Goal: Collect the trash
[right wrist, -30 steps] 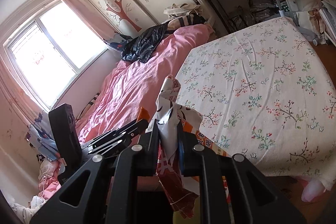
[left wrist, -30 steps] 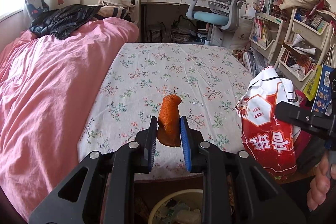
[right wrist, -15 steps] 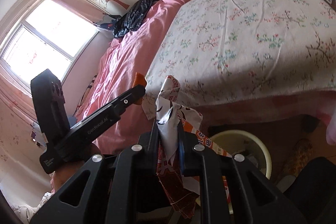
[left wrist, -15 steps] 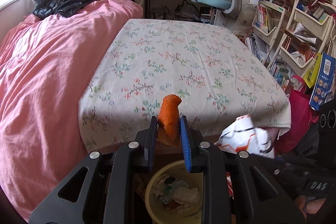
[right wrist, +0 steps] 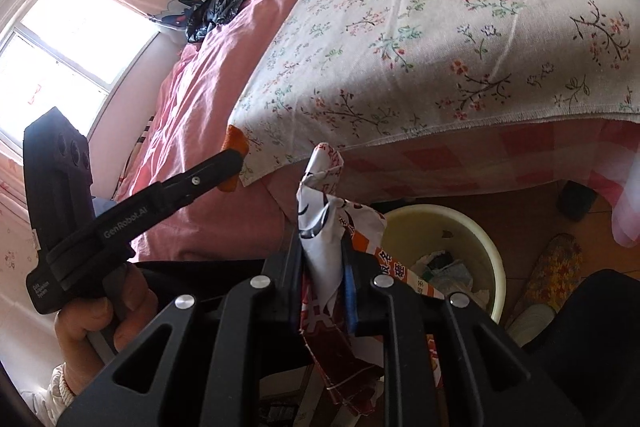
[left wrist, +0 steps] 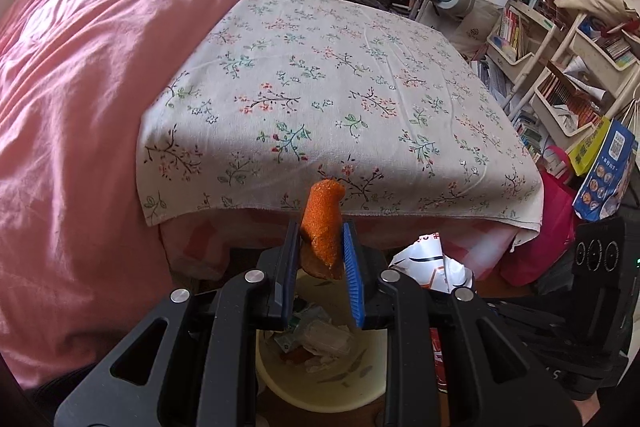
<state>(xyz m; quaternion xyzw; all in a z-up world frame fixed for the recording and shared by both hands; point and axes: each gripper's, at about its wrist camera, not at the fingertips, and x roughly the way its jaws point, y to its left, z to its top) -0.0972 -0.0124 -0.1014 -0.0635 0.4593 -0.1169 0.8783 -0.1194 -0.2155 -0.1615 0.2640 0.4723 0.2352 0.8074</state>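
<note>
"GenRobot.AI" is printed in grey along the left gripper (right wrist: 234, 163) arm. The snack bag (right wrist: 320, 227) has Chinese characters, too crumpled to read properly.

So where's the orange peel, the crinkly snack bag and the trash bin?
orange peel (left wrist: 322, 227): left wrist view, on its bumpy orange skin between the jaws.
snack bag (right wrist: 320, 251): right wrist view, on its crumpled white top.
trash bin (right wrist: 476, 227): right wrist view, on its pale yellow rim.

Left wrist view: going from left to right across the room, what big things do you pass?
Pink blanket → flowered cloth → bookshelves
</note>
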